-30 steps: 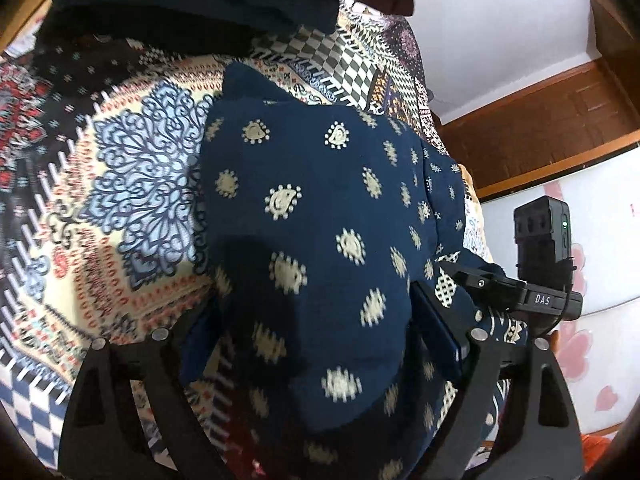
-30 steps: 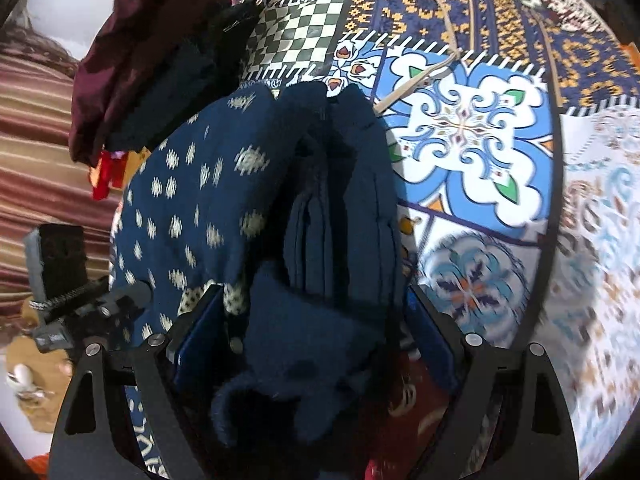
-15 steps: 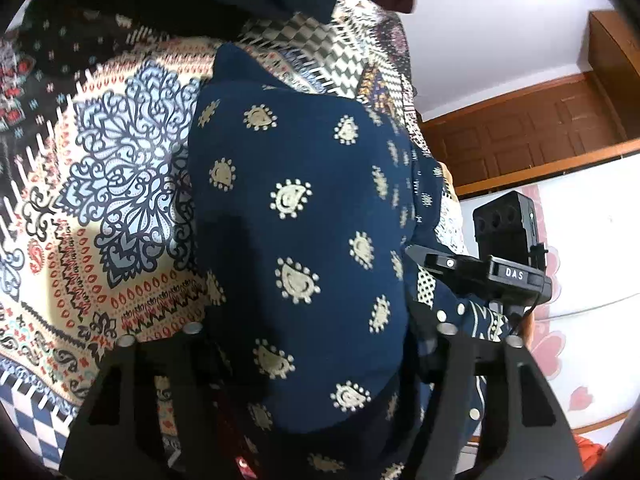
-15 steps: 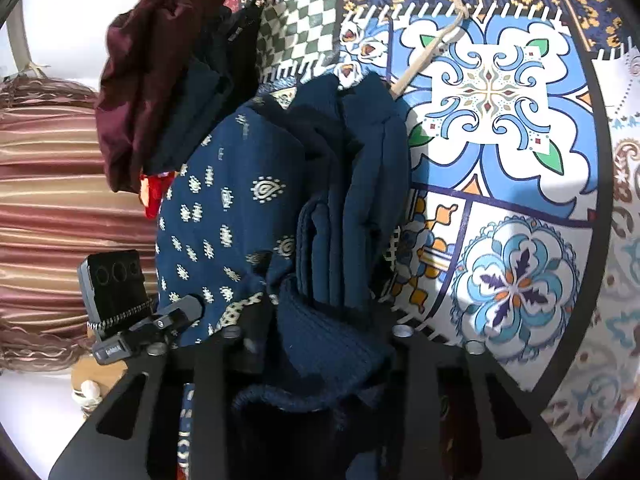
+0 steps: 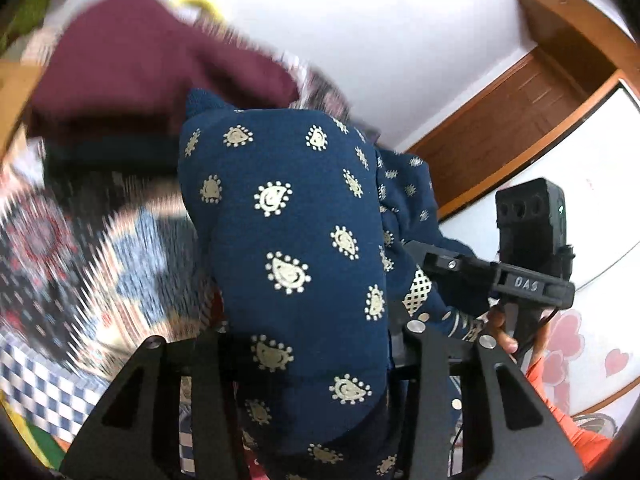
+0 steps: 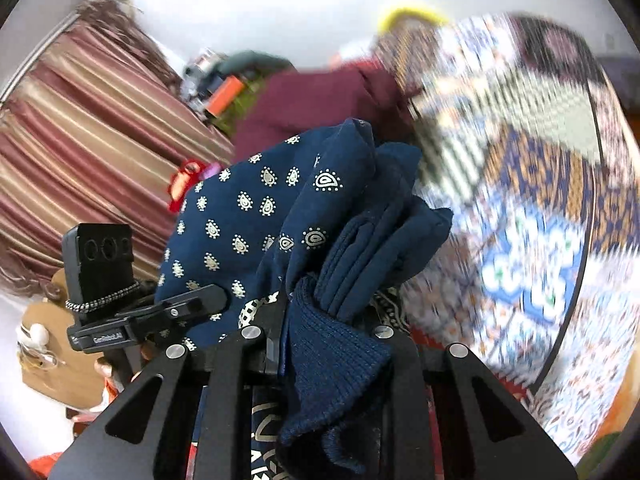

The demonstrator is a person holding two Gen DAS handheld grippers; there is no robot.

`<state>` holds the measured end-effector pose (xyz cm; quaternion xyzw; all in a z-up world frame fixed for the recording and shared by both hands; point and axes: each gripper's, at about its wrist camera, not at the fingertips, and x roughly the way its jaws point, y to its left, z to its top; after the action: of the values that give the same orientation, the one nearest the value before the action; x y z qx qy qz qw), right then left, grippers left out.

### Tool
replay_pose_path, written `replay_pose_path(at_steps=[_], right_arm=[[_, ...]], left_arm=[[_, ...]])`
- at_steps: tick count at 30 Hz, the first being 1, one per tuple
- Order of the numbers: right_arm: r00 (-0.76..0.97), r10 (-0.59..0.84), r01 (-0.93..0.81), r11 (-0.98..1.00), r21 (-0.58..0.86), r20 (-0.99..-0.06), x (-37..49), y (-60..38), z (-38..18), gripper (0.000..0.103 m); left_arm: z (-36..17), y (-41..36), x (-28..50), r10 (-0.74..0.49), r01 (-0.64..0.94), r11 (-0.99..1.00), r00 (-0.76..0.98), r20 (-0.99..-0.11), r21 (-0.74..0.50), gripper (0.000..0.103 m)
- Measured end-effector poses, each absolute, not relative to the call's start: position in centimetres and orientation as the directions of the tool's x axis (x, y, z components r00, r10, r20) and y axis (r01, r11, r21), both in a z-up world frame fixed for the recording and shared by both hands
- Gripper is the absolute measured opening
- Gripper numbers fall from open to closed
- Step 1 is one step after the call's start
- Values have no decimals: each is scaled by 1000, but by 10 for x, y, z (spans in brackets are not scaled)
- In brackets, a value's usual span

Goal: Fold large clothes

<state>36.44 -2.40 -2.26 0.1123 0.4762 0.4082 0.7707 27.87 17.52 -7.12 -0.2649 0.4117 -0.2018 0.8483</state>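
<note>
A folded navy garment with cream paisley print fills the middle of the left wrist view, held off the patterned bedspread. My left gripper is shut on its near end. In the right wrist view the same garment shows its stacked folds and a ribbed navy cuff. My right gripper is shut on that folded edge. Each gripper sees the other beside it: the right one in the left view, the left one in the right view.
A maroon cloth pile lies beyond the garment, also in the right wrist view. Striped curtains hang at left. A wooden door frame and white wall stand behind. The bedspread is motion-blurred.
Both grippers closed tighter on the garment and lifted it, tilting upward so wall, curtains and the maroon pile came into view. The bedspread dropped away and blurred.
</note>
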Motion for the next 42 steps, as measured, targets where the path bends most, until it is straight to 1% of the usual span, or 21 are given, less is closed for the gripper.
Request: replay_pose_path(at_steps=[5, 11, 13, 16, 19, 21, 24, 25, 26, 28, 29, 30, 31, 33, 35, 37, 39, 42], right_arm=[[331, 767, -582, 624, 521, -550, 370, -15, 44, 19], [446, 770, -625, 633, 457, -457, 395, 2, 114, 19], [467, 772, -635, 633, 444, -432, 409, 12, 131, 19], [483, 768, -642, 637, 426, -421, 435, 34, 143, 19], [469, 755, -621, 651, 437, -458, 465, 58, 130, 19], [463, 740, -604, 666, 437, -488, 483, 69, 110, 20], [427, 681, -547, 719, 429, -596, 521, 100, 49, 22], [402, 657, -526, 736, 426, -638, 530, 106, 34, 23], [346, 610, -482, 767, 422, -713, 544, 118, -1, 24], [283, 551, -453, 798, 396, -785, 554, 130, -39, 24], [284, 530, -470, 803, 365, -799, 555, 133, -56, 27], [291, 537, -482, 797, 363, -792, 556, 131, -59, 31], [301, 553, -491, 788, 371, -777, 555, 128, -61, 33], [299, 574, -474, 783, 403, -763, 552, 121, -55, 38], [311, 553, -460, 799, 387, -773, 544, 116, -45, 38], [364, 497, -460, 831, 312, -788, 528, 114, -26, 38], [404, 474, -468, 842, 268, -782, 516, 110, -11, 38], [433, 505, -477, 831, 286, -746, 507, 100, 7, 38]], left_arm=[[10, 185, 281, -515, 208, 820, 675, -528, -534, 41], [106, 197, 315, -477, 276, 853, 758, -445, -443, 40], [129, 204, 328, -458, 289, 866, 786, -416, -407, 40], [146, 222, 354, -431, 284, 878, 818, -380, -386, 40], [140, 245, 388, -409, 254, 882, 831, -377, -397, 40], [126, 257, 416, -387, 210, 886, 828, -407, -414, 41], [71, 289, 464, -360, 114, 881, 791, -494, -460, 44], [39, 304, 485, -347, 65, 882, 761, -549, -467, 46], [21, 313, 494, -337, 29, 881, 739, -583, -472, 47], [-45, 337, 520, -296, -110, 877, 641, -708, -467, 51], [-69, 344, 525, -277, -154, 880, 602, -749, -449, 52], [-86, 351, 524, -290, -157, 874, 591, -753, -460, 58], [-95, 356, 521, -315, -138, 864, 601, -735, -483, 63], [-94, 363, 515, -354, -101, 848, 623, -697, -521, 65], [-89, 360, 512, -335, -95, 862, 630, -701, -498, 68], [-79, 352, 507, -268, -110, 899, 627, -731, -425, 69], [-66, 343, 496, -205, -132, 922, 631, -748, -363, 69], [-45, 330, 477, -121, -138, 951, 654, -747, -275, 69]])
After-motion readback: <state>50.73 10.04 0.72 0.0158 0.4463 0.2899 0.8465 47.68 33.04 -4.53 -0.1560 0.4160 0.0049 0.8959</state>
